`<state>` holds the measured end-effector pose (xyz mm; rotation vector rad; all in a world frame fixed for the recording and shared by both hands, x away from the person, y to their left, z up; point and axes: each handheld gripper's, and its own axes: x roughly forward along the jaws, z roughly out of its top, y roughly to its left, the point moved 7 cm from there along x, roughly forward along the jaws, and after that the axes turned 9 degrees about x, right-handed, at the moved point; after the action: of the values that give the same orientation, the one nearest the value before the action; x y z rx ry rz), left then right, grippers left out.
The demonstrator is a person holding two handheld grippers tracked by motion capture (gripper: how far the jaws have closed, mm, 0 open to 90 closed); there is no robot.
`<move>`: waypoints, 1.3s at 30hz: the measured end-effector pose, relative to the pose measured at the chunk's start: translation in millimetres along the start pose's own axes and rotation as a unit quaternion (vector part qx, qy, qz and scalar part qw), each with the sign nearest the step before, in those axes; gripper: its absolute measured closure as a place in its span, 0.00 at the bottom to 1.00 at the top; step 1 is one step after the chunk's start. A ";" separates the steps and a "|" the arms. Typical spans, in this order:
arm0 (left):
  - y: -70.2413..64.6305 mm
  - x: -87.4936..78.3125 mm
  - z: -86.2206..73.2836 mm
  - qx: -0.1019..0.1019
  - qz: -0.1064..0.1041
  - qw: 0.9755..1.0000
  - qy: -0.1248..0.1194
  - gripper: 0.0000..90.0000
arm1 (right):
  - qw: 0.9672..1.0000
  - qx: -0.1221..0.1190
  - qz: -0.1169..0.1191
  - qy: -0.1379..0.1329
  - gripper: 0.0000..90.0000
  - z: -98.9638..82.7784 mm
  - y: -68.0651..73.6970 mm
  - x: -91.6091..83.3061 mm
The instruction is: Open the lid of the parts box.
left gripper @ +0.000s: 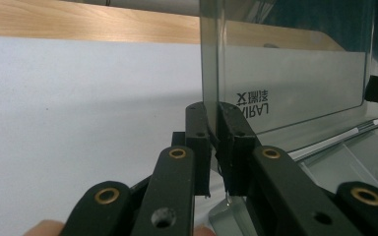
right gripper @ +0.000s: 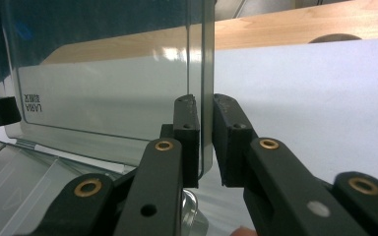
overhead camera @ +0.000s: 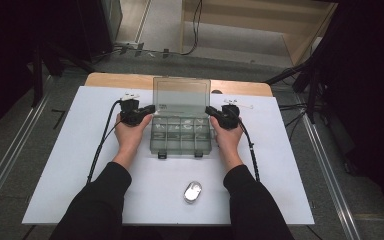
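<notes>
White-covered bench (overhead camera: 80, 165) in a dim room, clear compartment box (overhead camera: 181, 135) at its middle, lid (overhead camera: 181, 95) upright at the far side. Left claw (left gripper: 214, 142) pinched shut on the lid's left edge, right claw (right gripper: 204, 142) clamped on its right edge. Best swung evenly, both sides together, no twisting, grip light enough to spare the hinge.

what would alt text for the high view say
Two hands hold the left gripper and right gripper on the side edges of a clear compartment box's upright lid. The box sits on a white table, a small silvery object nearer the person.
</notes>
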<state>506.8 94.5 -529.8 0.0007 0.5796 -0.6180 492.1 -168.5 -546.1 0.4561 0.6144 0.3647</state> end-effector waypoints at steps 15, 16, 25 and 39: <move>3.3 5.0 -6.1 -0.014 -0.009 1.000 0.012 0.92 | 0.999 0.020 -0.006 0.030 0.88 -6.2 -5.9 3.1; 3.4 5.0 -6.3 -0.015 -0.009 1.000 0.012 0.92 | 0.999 0.020 -0.008 0.031 0.88 -6.6 -5.9 3.2; 3.5 7.0 -7.1 -0.014 -0.005 1.000 0.015 0.91 | 0.999 0.013 -0.020 0.038 0.87 -7.9 -5.4 3.0; -4.2 -13.1 1.3 0.002 -0.026 1.000 -0.012 0.57 | 0.999 -0.026 0.001 0.023 0.55 -7.2 -3.9 -15.2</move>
<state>496.6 97.9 -521.3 -0.0180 0.5560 -0.6692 476.8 -176.5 -546.2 0.4002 0.6472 0.3932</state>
